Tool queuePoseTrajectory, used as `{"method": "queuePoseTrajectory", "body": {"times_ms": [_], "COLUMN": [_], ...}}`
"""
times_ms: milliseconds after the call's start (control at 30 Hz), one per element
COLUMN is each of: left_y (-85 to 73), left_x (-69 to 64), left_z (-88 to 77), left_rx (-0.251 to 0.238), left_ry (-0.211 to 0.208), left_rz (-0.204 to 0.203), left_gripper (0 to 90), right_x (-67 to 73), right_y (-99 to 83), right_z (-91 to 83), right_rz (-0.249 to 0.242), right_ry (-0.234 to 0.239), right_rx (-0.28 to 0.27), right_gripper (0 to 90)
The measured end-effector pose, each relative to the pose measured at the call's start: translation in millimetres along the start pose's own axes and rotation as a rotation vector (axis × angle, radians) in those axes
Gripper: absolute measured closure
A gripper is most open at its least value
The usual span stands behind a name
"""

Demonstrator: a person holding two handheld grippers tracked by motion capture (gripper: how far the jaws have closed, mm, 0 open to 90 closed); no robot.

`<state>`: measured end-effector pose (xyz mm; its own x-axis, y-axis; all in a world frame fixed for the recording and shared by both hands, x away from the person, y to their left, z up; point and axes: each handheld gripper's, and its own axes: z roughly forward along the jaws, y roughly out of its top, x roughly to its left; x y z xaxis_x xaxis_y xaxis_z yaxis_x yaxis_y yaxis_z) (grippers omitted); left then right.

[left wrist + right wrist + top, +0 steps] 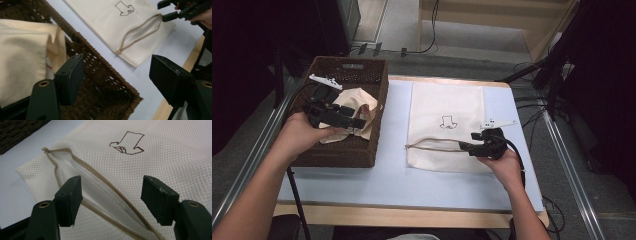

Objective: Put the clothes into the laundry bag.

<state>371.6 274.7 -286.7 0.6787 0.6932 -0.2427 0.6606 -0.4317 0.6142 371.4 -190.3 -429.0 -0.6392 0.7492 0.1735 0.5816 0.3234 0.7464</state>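
The cream mesh laundry bag (447,125) lies flat on the pale blue table (392,170), just right of the brown wicker basket (362,150), with its zipper opening (100,192) gaping at the near edge. A folded cream cloth (357,107) lies inside the basket, and this cloth seems the thing to go in the bag.

The right gripper (467,146) is at the bag's mouth, near the zipper's right end; its jaws stand apart, with the upper lip of the opening between them, but the pads do not press on it. The left gripper (354,121) is over the basket, beside the cloth, with its jaws well apart and nothing in them.

To do this step well, I think the right gripper should first close firmly on the upper lip only and lift it, so the mouth is wide. The left gripper should take the cloth by a thick fold, not a thin corner
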Motion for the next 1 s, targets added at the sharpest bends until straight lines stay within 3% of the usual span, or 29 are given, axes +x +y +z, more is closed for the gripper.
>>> {"method": "queuePoseTrajectory", "body": {"times_ms": [167,267,767,1000], "left_y": [0.2,-0.8,-1.3,9.6], "left_x": [13.2,22.3,73.4,89.9], "left_z": [-0.3,-2.3,13.7,23.2], "left_rx": [0.013,0.010,-0.008,-0.013], "left_ry": [0.047,0.051,0.094,0.157], "left_rz": [-0.003,-0.011,-0.136,-0.190], "left_gripper": [27.2,26.5,13.6,4.0], "right_x": [0.4,1.2,1.4,1.8], "right_y": [2.9,3.3,3.1,3.0], "right_z": [1.7,2.3,2.0,3.3], "right_rz": [0.001,-0.001,-0.006,-0.006], "right_ry": [0.005,0.009,0.007,0.010], "right_rx": [0.001,0.004,0.009,0.012], "right_gripper": [34.4,34.5,34.5,34.5]}}
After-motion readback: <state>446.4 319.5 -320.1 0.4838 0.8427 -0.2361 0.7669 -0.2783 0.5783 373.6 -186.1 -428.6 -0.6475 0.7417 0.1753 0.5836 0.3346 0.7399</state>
